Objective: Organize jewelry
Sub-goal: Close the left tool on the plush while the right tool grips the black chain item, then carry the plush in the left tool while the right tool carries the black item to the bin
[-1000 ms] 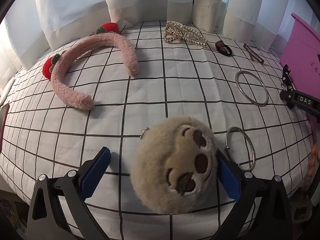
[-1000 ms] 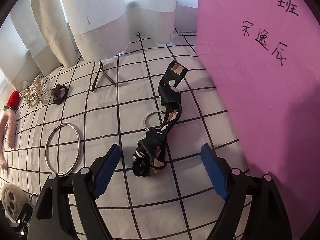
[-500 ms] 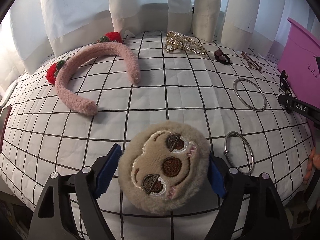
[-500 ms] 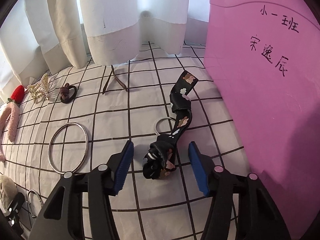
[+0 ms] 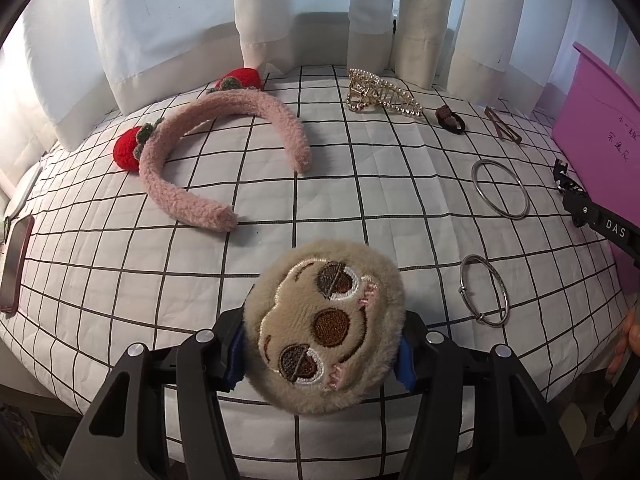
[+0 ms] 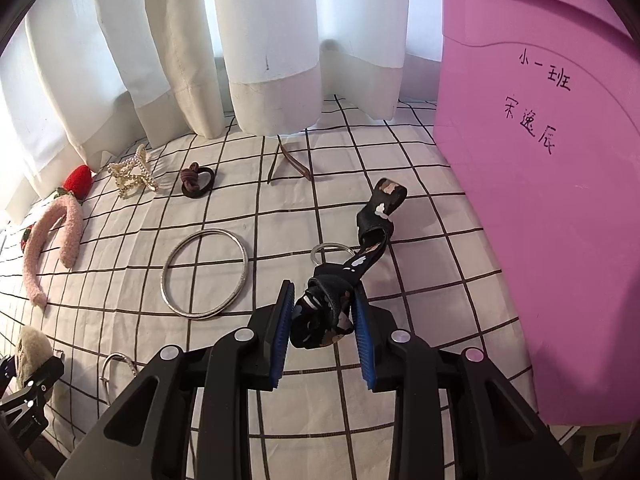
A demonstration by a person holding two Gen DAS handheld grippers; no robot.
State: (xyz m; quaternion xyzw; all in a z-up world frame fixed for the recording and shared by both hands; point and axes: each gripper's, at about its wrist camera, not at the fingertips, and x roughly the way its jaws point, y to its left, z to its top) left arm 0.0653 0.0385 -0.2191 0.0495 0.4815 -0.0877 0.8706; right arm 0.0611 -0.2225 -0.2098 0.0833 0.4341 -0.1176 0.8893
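Left tongs (image 5: 320,350) clamped on round fuzzy plush (image 5: 324,328); right tongs (image 6: 322,330) on knotted black strap (image 6: 332,304).

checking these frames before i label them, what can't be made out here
- Inside of the pink bin: right wrist view shows only its outer wall; left wrist view cuts it at the edge.
- Back of the plush sloth keychain: the left gripper jaws, just closing, cover its sides.
- Lower end of the black printed strap: bunched between the right gripper pads.
- Dark flat item at the left edge: cut off, unidentifiable.
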